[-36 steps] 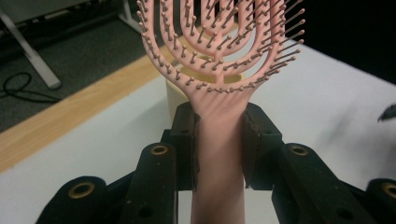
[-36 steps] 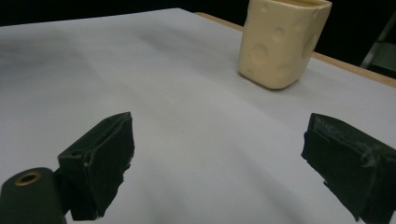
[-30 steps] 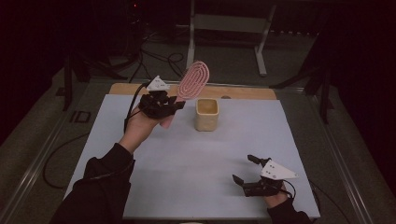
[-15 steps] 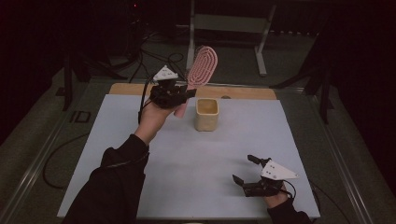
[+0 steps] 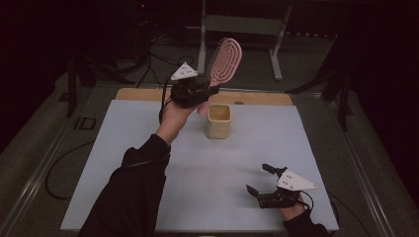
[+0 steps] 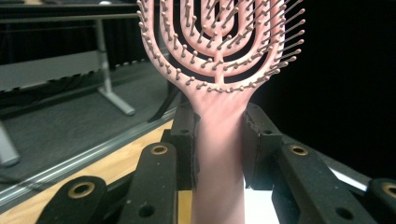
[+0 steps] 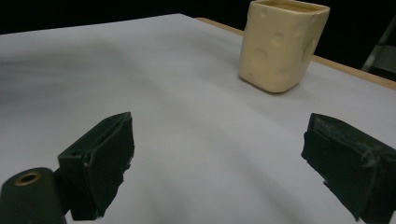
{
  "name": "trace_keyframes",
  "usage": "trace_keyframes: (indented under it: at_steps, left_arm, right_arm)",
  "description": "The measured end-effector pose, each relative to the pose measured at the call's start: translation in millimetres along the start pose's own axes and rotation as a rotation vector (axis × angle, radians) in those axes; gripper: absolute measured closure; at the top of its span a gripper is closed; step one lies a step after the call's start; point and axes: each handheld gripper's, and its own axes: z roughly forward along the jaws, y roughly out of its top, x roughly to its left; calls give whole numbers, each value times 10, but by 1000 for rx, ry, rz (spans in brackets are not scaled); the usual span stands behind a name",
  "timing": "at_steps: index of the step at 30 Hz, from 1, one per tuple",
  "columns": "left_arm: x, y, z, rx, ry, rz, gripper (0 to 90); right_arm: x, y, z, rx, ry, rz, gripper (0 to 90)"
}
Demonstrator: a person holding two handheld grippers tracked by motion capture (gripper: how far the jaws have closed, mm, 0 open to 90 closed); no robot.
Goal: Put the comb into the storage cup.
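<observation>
Since a second ago, the left gripper (image 5: 210,90) has carried the pink brush (image 5: 225,60) across, from the left side of the table (image 5: 123,148) to a spot near the yellow cup (image 5: 219,120). The brush also stands up straighter than it did, and the right gripper (image 5: 262,180) has not moved.

The left jaws are closed snug on the brush handle (image 6: 219,158), one pad pressing on each side. The brush is up in the air, with its round bristle end on top and leaning a little to the right. Its handle end pokes out below the jaws, just up and to the left of the cup's open top. So the brush's long way runs almost straight up and down, and the cup sits right under and beside it. I think the next move is to slide it over a bit and lower the handle into the cup.

The right gripper rests low near the front right of the table, well away from the cup (image 7: 281,44). Its jaws are wide open and hold nothing. The left hand is much nearer.
</observation>
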Motion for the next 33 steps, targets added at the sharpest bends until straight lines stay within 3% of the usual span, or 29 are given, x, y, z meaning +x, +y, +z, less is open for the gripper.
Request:
trace_keyframes:
  at_steps: [10, 21, 26, 33]
  left_arm:
    - [-8, 5, 221, -15, -36, 8, 697]
    - [8, 47, 376, -104, -104, 19, 696]
    - [23, 7, 461, -114, -95, 37, 697]
    - [88, -117, 568, -172, -86, 37, 696]
  right_arm:
    - [-7, 3, -12, -7, -1, 2, 87]
    - [-11, 5, -20, -13, 3, 6, 87]
    - [-8, 1, -16, -11, 6, 10, 87]
    - [-13, 3, -25, -18, 5, 10, 87]
